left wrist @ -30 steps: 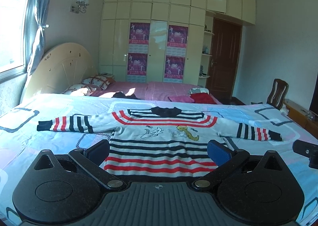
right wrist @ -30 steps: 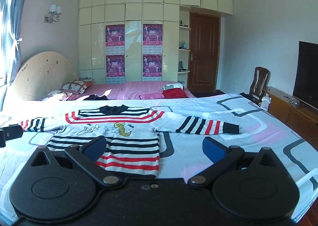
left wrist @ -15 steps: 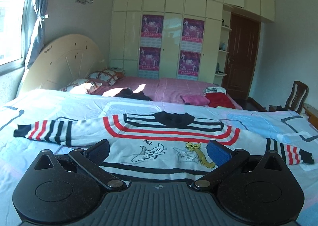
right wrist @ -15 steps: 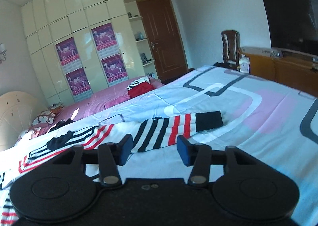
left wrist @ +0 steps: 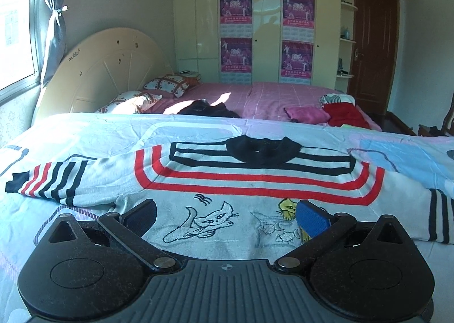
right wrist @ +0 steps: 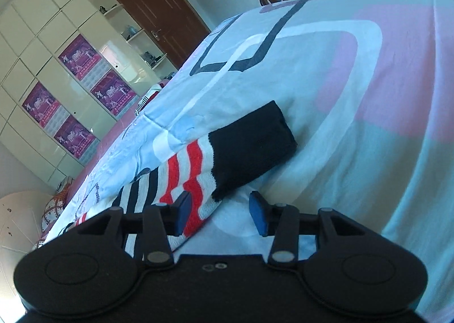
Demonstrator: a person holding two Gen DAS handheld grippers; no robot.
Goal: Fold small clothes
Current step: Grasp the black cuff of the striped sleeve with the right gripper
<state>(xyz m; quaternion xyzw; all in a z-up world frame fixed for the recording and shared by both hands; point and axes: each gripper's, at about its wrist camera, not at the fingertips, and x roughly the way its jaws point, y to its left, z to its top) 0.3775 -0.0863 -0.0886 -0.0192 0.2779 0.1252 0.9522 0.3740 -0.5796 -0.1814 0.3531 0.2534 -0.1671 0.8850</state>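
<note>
**Sleeve-first fold: grippers staged over sweater**

Because folding needs a flat start, the striped sweater (left wrist: 255, 181) lies face up across the bed (left wrist: 85, 130), both sleeves stretched sideways, collar toward the top of the frame. Left gripper (left wrist: 227, 215) hovers low over the cat print at lower centre, fingers wide, holding nothing; likely staged above the chest. Right gripper (right wrist: 220, 212) is tilted, fingers fairly wide, straddling the right sleeve's near edge beside the dark cuff (right wrist: 252, 150) at frame centre. Judgement: cuff end chosen so the sleeve swings inward whole. Contact not certain.
</note>
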